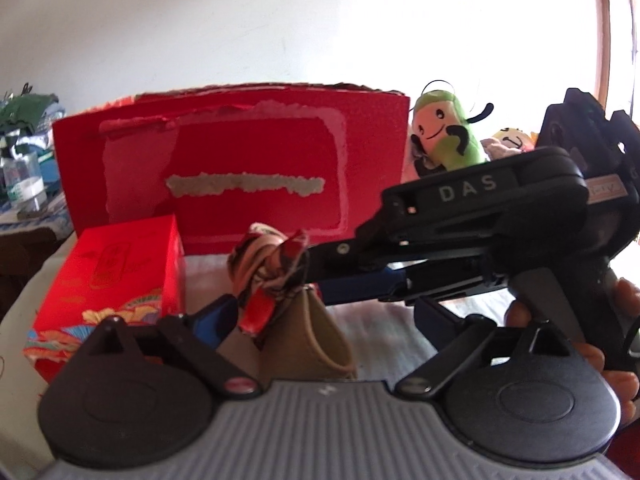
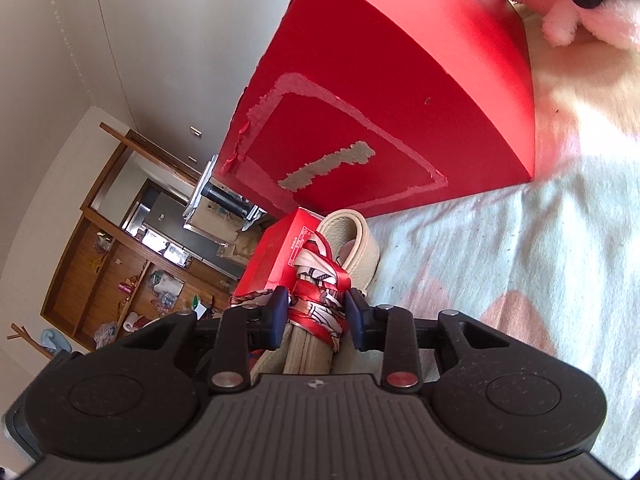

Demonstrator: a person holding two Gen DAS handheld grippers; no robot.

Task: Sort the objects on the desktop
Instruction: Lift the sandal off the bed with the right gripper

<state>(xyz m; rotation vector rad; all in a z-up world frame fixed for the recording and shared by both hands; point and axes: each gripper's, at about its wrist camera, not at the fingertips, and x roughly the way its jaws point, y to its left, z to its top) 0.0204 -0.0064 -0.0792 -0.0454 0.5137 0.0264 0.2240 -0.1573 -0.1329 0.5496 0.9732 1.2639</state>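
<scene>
A beige strap (image 2: pixel 352 240) with a red and white patterned scarf (image 2: pixel 320 300) tied around it lies on the cloth in front of the red boxes. My right gripper (image 2: pixel 316 314) is shut on the scarf-wrapped part, its blue pads (image 2: pixel 280 316) pressing from both sides. The left wrist view shows it reaching in from the right to the scarf (image 1: pixel 272 272), held by a hand (image 1: pixel 616 364). My left gripper (image 1: pixel 324 320) is open wide, its fingers (image 1: pixel 216 320) either side of the beige strap (image 1: pixel 320 340) without touching it.
A large red box (image 1: pixel 240 168) with torn labels stands at the back, and a small red box (image 1: pixel 108 292) sits to its front left. A green plush toy (image 1: pixel 448 132) and a pink plush (image 2: pixel 592 12) lie to the right. A pale cloth (image 2: pixel 500 240) covers the surface.
</scene>
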